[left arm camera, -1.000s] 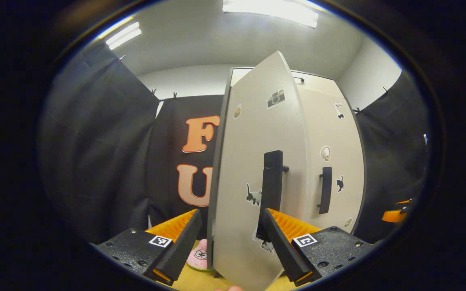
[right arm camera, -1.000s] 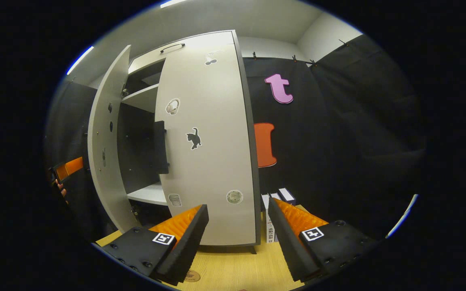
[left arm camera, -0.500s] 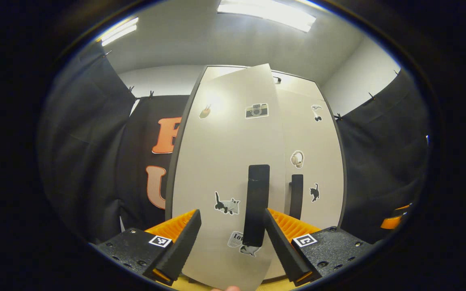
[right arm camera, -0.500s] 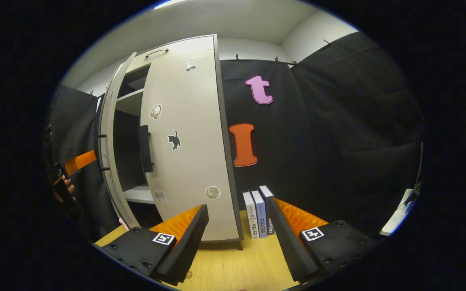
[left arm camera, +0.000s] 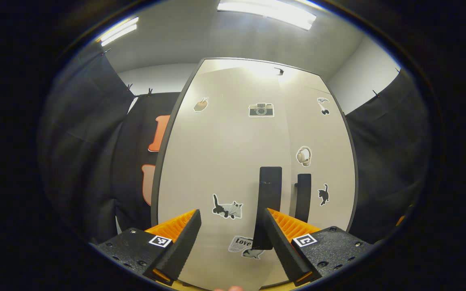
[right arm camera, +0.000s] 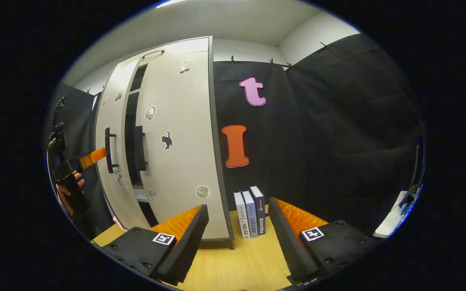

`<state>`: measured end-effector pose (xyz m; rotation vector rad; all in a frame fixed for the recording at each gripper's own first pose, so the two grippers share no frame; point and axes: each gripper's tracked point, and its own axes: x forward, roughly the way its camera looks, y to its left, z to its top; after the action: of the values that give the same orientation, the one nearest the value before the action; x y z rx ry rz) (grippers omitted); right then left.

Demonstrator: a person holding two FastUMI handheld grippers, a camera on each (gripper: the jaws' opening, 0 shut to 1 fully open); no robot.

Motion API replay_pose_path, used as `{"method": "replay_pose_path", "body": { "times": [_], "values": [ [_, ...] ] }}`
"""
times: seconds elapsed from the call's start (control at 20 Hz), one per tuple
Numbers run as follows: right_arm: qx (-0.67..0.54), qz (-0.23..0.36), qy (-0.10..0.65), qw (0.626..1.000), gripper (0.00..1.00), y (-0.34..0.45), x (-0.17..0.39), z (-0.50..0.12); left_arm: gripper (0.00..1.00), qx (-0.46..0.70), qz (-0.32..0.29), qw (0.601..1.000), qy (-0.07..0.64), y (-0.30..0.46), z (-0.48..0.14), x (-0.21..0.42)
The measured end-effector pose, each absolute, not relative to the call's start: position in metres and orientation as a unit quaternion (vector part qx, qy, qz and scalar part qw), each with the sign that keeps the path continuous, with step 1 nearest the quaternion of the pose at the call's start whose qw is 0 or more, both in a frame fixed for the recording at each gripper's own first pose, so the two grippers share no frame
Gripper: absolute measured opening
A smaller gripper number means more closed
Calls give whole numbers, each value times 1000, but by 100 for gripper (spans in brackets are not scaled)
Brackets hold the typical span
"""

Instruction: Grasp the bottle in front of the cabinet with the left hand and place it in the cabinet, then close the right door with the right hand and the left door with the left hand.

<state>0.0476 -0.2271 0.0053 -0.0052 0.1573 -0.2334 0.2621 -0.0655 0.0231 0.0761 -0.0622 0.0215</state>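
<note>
— What has swung since a second ago?

— Mostly the left door (left arm camera: 225, 161). It stood well out from the cabinet (right arm camera: 212, 121) then; now it fills the middle of the left gripper view nearly flat, its tall black handle (left arm camera: 268, 206) just beside the right door's handle (left arm camera: 303, 198). In the right gripper view a thin dark gap between the two doors remains at centre left, so I judge it not quite shut.

— And the jaws?

— The left gripper (left arm camera: 231, 234) has its jaws apart, clamped on nothing; the left door's handle sits just inside the right-hand finger at lower centre, probably so the finger can push the panel home. The right gripper (right arm camera: 237, 230) also has jaws apart and empty, held back over the wooden tabletop (right arm camera: 237, 266), facing the closed right door (right arm camera: 176, 133) and three upright books (right arm camera: 250, 212).

— Where is the bottle?

— Hidden; presumably inside the cabinet, behind the doors. Which way it points I cannot tell.

— The door's long axis?

— Vertical, hinged at its left edge in the left gripper view.

— That other gripper at far left of the right gripper view?

— A hand (right arm camera: 69, 190) holds it against the left door.
</note>
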Motion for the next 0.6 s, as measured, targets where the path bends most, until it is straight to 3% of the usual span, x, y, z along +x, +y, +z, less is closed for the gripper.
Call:
{"method": "replay_pose_path", "body": {
  "times": [0.6],
  "values": [
    [-8,-136,73,988,98,-243,46,12,94,28,-2,999,-31,-85,6,308]
  ]
}}
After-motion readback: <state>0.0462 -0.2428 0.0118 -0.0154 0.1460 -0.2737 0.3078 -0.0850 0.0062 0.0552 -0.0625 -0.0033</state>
